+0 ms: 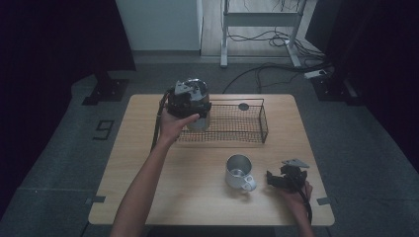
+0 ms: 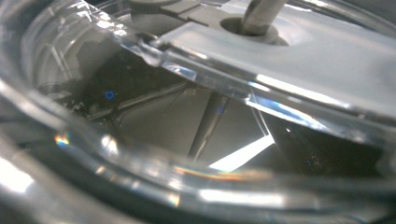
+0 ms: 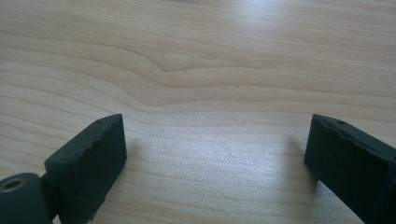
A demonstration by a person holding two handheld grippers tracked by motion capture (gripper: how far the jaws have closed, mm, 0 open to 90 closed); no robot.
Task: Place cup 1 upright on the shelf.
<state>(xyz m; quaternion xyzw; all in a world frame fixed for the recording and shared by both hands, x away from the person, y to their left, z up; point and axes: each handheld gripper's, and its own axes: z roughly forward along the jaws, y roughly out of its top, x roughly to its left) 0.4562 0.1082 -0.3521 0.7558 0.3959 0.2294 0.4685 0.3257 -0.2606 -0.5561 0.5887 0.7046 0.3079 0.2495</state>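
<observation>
Your left gripper [image 1: 190, 106] clamps glass jar [image 1: 200, 116] by rim, over left end of wire basket [image 1: 247, 131]. Your right gripper [image 1: 276, 178] rests wide apart on table [image 1: 197, 197], near steel mug [image 1: 238, 171].

A: What else stood on my wooden table [image 1: 197, 163]?
B: A steel mug [image 1: 239, 171], handle toward me, near the front.
A: And beyond?
B: Cables [image 1: 276, 37] trailed across the floor.

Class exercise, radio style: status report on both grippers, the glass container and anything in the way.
Left gripper shut on glass container, at wire basket left end. Right gripper open, resting on table. Metal mug stands clear, nearer the person.
</observation>
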